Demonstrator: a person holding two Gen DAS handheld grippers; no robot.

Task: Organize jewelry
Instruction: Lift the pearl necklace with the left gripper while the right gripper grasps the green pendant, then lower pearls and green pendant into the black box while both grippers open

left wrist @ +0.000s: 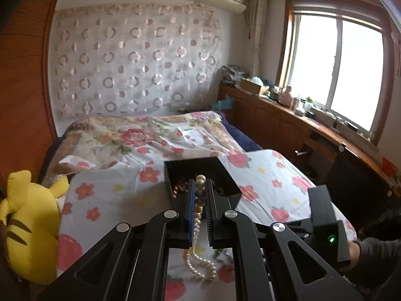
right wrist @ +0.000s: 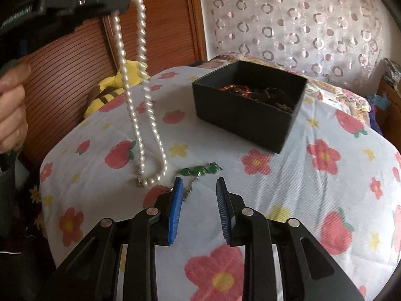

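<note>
Floral bedding covers the bed [right wrist: 288, 190] where a black box [right wrist: 248, 115] sits, some jewelry already inside. Left fingers [left wrist: 200, 195] are clamped on a pearl necklace [right wrist: 140, 95] that hangs long and vertical, its low end touching the bed well short of the box. Right fingers [right wrist: 199, 188] stand apart just behind a green piece [right wrist: 200, 170], nearer it than the left.

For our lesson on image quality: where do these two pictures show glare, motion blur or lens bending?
Left wrist view: the window is blown out to white, and the wooden door frame bows from the fisheye lens. Right wrist view: the pearl necklace hanging from the left gripper is smeared by motion, the black box has soft edges, while the right gripper looks sharp.
</note>
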